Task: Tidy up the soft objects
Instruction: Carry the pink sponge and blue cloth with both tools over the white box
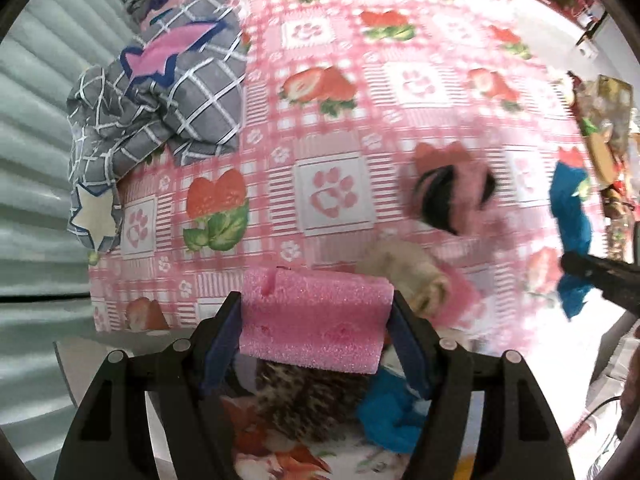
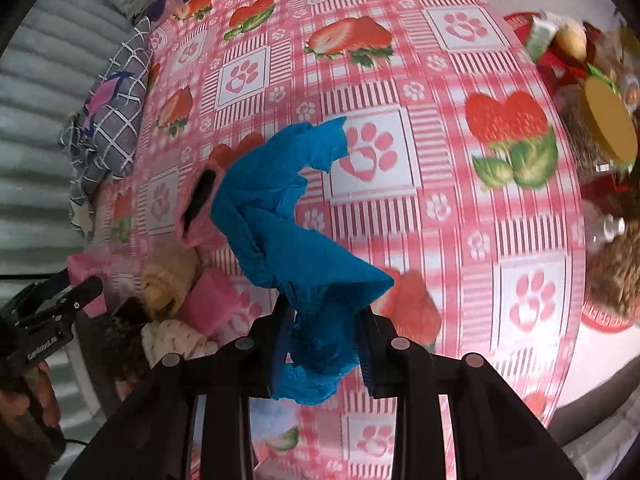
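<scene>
My left gripper (image 1: 316, 320) is shut on a pink foam block (image 1: 316, 312), held above the strawberry tablecloth (image 1: 328, 128). My right gripper (image 2: 324, 320) is shut on a crumpled blue cloth (image 2: 288, 216) that hangs out past its fingers, lifted off the table. In the left wrist view the same blue cloth (image 1: 572, 216) shows at the right with a right-gripper finger (image 1: 592, 272) on it. A pink soft item with a dark opening (image 2: 200, 200) and a beige soft item (image 2: 168, 280) lie on the table between the two grippers.
A grey checked cloth (image 1: 160, 92) is bunched at the table's left edge. A second pink foam piece (image 2: 212, 304) lies near the beige item. A jar with a yellow lid (image 2: 608, 128) and a red tray (image 2: 600, 312) stand at the right. Speckled and blue fabric (image 1: 392, 412) lie beneath my left gripper.
</scene>
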Demonstrator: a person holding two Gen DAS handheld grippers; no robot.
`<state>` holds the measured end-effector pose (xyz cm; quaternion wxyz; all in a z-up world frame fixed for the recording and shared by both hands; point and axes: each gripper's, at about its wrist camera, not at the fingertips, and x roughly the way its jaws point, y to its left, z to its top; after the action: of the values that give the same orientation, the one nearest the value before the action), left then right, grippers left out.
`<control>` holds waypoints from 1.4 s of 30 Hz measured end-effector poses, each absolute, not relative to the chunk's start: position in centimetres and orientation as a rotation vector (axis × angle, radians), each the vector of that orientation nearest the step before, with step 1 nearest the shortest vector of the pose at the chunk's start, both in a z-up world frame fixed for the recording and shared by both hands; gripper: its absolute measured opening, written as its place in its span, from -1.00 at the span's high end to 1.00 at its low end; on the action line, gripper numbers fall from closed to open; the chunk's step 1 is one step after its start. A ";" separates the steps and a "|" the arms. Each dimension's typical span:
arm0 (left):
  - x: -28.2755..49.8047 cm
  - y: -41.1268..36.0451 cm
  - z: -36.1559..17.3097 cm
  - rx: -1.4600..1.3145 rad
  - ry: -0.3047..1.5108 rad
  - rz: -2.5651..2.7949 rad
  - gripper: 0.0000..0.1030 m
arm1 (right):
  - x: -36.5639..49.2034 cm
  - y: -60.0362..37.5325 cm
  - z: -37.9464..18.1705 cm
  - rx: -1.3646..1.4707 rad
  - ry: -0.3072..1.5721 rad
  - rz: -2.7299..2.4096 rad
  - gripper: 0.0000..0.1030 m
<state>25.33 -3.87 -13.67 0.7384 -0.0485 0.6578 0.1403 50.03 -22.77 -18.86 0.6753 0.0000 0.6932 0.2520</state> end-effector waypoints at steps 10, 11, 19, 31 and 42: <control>24.6 -10.8 -11.4 -0.066 1.377 0.183 -0.43 | 47.5 -24.6 -18.3 0.062 1.585 0.544 0.39; 24.4 -11.9 -11.0 -0.053 1.366 0.165 -0.43 | 47.2 -24.9 -18.2 0.067 1.587 0.543 0.39; 22.7 -18.7 -8.5 0.001 1.317 0.007 -0.43 | 44.9 -27.7 -17.9 0.109 1.613 0.519 0.39; 15.4 -27.9 -6.3 0.172 1.289 -0.338 -0.43 | 38.3 -32.6 -16.4 0.131 1.590 0.375 0.39; 5.7 -29.6 -5.1 0.304 1.301 -0.522 -0.44 | 32.1 -33.3 -15.2 0.111 1.584 0.328 0.39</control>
<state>5.71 -29.57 -5.11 0.7537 0.1395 0.5960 -0.2392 32.06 -33.26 -15.20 0.6889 0.0497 0.7081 0.1467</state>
